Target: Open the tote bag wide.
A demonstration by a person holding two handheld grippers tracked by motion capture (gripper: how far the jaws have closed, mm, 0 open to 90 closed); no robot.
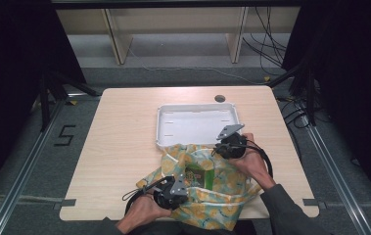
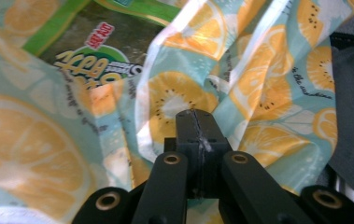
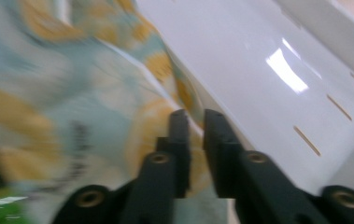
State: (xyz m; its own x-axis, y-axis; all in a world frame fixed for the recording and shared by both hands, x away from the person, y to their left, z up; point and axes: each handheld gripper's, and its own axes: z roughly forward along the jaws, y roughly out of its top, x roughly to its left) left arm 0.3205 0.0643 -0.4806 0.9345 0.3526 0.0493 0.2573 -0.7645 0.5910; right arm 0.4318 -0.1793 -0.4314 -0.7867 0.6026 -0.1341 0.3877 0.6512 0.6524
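A bag (image 1: 224, 193) printed with orange slices on pale blue lies at the table's near edge, its mouth gaping. Inside it lies a green snack packet (image 1: 197, 175), whose label (image 2: 88, 53) reads upside down in the left gripper view. My left gripper (image 1: 187, 189) is at the bag's near-left rim. Its jaws (image 2: 196, 115) are pressed together with the bag's cloth (image 2: 174, 100) pulled into folds at their tips. My right gripper (image 1: 220, 150) is at the far-right rim. In the blurred right gripper view its jaws (image 3: 194, 114) stand a narrow gap apart, with the bag's edge (image 3: 165, 84) running in between.
A white plastic tray (image 1: 197, 123) lies just beyond the bag, its slotted floor (image 3: 277, 70) right next to my right gripper. The wooden table (image 1: 119, 142) has bare room on its left side and a round hole (image 1: 220, 98) near its far edge.
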